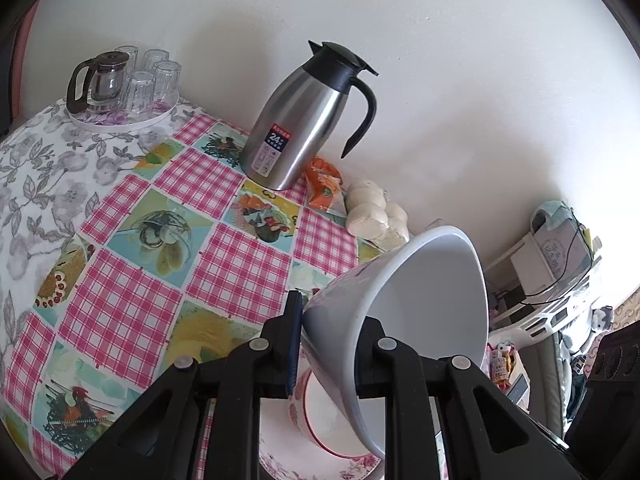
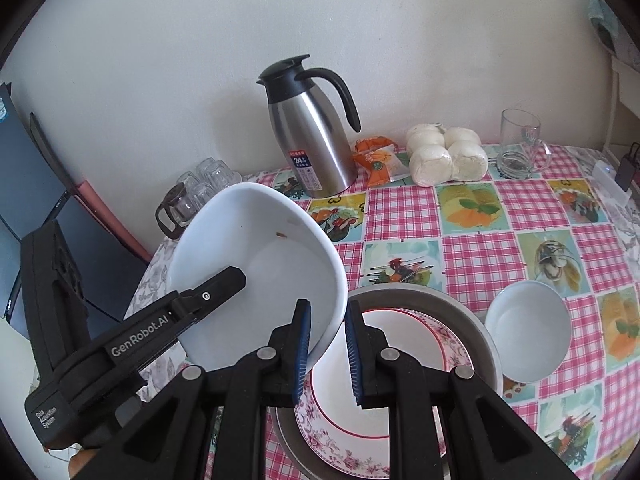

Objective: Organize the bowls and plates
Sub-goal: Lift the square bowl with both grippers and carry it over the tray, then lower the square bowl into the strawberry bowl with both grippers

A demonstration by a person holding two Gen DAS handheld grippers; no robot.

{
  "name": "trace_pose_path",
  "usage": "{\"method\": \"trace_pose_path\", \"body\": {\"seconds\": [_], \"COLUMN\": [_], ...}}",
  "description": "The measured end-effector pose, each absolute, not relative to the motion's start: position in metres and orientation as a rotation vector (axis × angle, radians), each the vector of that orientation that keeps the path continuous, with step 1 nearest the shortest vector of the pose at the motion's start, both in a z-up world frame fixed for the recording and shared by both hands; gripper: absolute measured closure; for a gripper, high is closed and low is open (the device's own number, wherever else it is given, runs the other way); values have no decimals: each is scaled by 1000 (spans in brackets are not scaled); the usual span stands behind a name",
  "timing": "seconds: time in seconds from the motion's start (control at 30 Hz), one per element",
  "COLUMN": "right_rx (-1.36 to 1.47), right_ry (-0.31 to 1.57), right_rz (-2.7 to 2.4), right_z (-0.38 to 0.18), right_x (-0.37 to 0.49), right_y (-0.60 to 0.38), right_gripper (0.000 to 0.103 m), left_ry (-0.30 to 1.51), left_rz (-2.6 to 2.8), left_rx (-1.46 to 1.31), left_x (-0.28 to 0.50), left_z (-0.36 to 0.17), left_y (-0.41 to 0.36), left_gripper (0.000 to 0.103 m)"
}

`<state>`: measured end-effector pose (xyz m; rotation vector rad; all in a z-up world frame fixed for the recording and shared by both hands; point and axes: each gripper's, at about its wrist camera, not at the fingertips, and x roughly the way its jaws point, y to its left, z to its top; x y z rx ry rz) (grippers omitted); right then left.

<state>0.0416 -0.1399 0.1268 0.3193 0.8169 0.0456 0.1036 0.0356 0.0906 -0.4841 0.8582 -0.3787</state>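
Clearly the left gripper (image 2: 224, 292) pinches the big bowl (image 2: 256, 272) by its rim, holding it tilted in the air just left of and above the floral plate (image 2: 400, 340). Beside that rim, the right gripper (image 2: 328, 354) stands spread. A small bowl (image 2: 528, 336) sits on the tabletop (image 2: 472, 248), to the right.
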Motion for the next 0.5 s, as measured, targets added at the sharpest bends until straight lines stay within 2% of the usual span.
{"method": "trace_pose_path", "body": {"seconds": [0.5], "right_rx": [334], "right_ry": [734], "right_rz": [53], "right_z": [137], "right_x": [5], "right_y": [-151], "right_gripper": [84], "left_ry": [813], "left_rz": [-408], "left_rx": [-470], "left_x": [75], "left_z": [107], "left_y": [25], "left_gripper": [83]}}
